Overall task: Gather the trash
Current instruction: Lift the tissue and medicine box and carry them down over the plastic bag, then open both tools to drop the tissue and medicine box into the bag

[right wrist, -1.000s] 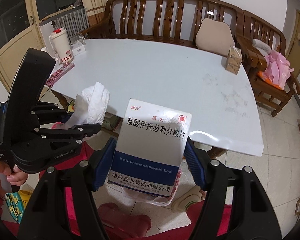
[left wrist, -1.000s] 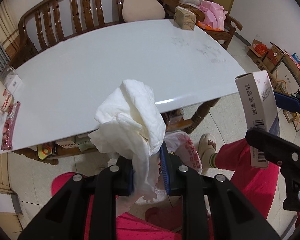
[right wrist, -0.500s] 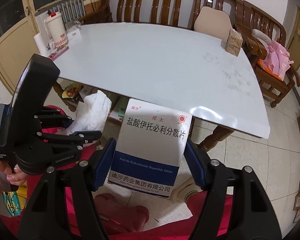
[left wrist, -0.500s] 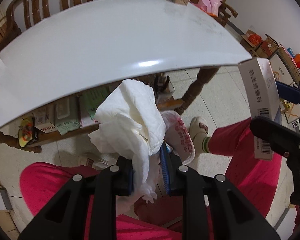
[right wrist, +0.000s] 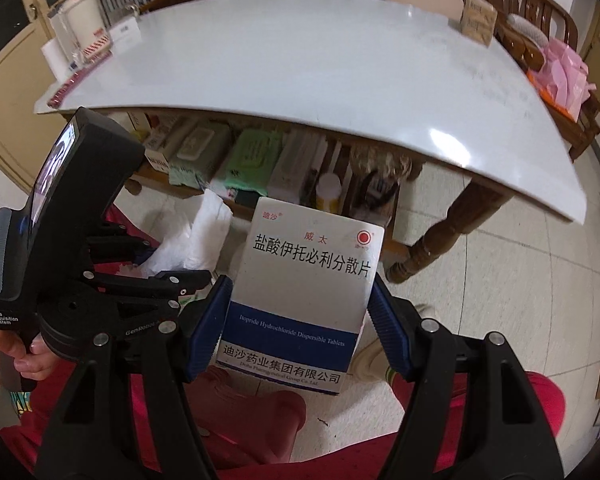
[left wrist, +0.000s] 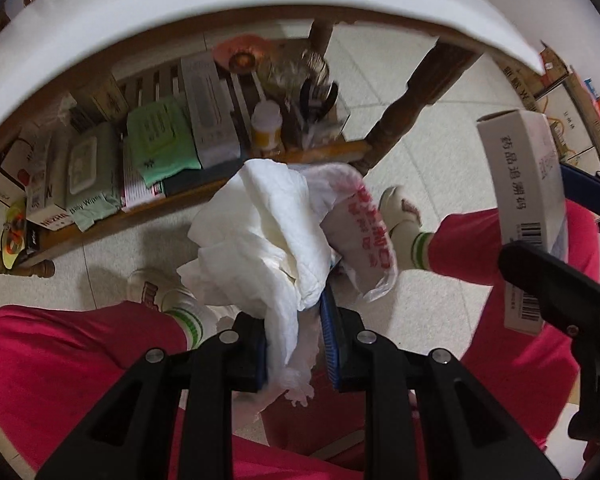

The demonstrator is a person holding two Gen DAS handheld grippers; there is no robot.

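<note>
My left gripper (left wrist: 300, 344) is shut on a crumpled white tissue (left wrist: 268, 236), which bulges up in front of its fingers. Just behind the tissue hangs a white plastic bag with red print (left wrist: 364, 240), low between the person's legs. My right gripper (right wrist: 298, 320) is shut on a white and blue medicine box (right wrist: 304, 280), held upright by its sides. The box (left wrist: 528, 200) and the right gripper's black finger (left wrist: 556, 292) also show at the right of the left wrist view. The left gripper's body (right wrist: 80, 272) with the tissue (right wrist: 196, 244) fills the left of the right wrist view.
The white table (right wrist: 300, 68) now lies above and ahead of both grippers. Its lower wooden shelf (left wrist: 204, 196) holds wipes packs, boxes and a bottle. The person's red trouser legs (left wrist: 60, 360) and slippered feet (left wrist: 400, 208) flank the bag. A wooden table leg (right wrist: 432, 240) stands right.
Both grippers have sunk from above the table's top to below its edge and tilted further down. The under-table shelf and the bag have come into view. Both grips are unchanged.
</note>
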